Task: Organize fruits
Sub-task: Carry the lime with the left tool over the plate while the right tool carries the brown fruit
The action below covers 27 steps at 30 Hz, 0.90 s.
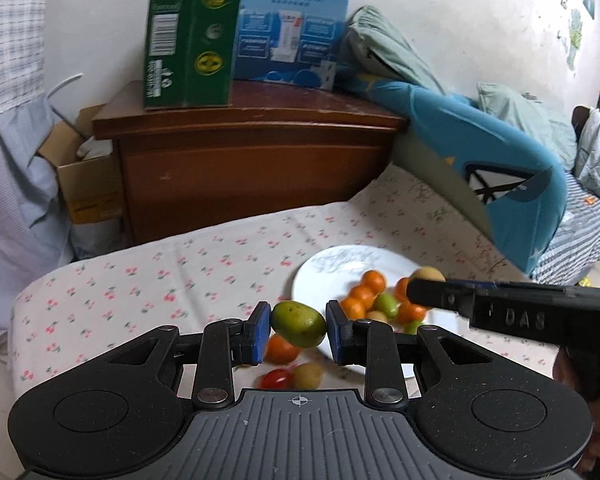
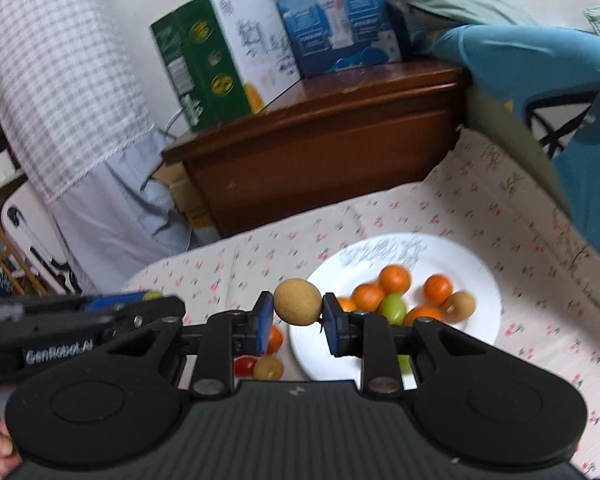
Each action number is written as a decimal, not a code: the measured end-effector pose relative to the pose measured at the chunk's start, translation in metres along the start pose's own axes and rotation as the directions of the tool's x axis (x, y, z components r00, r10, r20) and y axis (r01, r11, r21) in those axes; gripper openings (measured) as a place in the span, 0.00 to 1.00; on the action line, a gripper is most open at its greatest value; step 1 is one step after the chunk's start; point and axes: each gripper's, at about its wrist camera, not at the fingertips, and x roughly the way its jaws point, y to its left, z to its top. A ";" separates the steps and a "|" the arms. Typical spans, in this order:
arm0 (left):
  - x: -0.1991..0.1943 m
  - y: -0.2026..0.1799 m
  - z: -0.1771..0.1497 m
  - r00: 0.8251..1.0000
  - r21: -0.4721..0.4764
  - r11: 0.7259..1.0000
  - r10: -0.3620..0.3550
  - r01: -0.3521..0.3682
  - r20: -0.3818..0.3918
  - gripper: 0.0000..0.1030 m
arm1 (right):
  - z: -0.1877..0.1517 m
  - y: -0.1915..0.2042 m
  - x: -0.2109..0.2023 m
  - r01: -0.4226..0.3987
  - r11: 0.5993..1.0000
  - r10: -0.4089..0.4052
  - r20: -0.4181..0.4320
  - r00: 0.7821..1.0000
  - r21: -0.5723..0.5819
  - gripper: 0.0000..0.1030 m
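My left gripper [image 1: 299,326] is shut on a green oval fruit [image 1: 299,323], held above the flowered cloth just left of the white plate [image 1: 332,268]. My right gripper [image 2: 298,312] is shut on a tan round fruit [image 2: 298,302], also in the air at the plate's [image 2: 472,264] left rim. The plate holds several small oranges [image 2: 395,279], a green fruit [image 2: 394,308] and a tan fruit [image 2: 460,306]. On the cloth under the grippers lie an orange [image 1: 281,349], a red tomato [image 1: 275,379] and a tan fruit [image 1: 307,376]. In the left wrist view the right gripper [image 1: 424,286] reaches in from the right.
A flowered cloth [image 1: 140,280] covers the surface. Behind it stands a brown wooden cabinet [image 1: 244,160] with a green carton [image 1: 192,36] and a blue box [image 1: 292,20] on top. A blue pillow [image 1: 500,168] lies at the right, and a cardboard box [image 1: 86,184] sits left of the cabinet.
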 end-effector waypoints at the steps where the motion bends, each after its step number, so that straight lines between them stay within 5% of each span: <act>1: 0.001 -0.002 0.002 1.000 0.004 1.000 -0.003 0.003 0.002 0.26 | 0.003 -0.005 -0.001 0.003 1.000 -0.003 0.006 1.000 0.009 0.26; 16: 0.051 -0.033 0.002 0.997 0.007 0.999 -0.038 0.038 -0.063 0.26 | 0.026 -0.066 0.030 0.073 0.988 -0.071 -0.022 0.997 0.139 0.26; 27: 0.084 -0.039 -0.009 0.991 -0.018 0.999 -0.051 0.049 -0.124 0.26 | 0.020 -0.091 0.059 0.070 0.963 -0.046 -0.095 0.994 0.262 0.26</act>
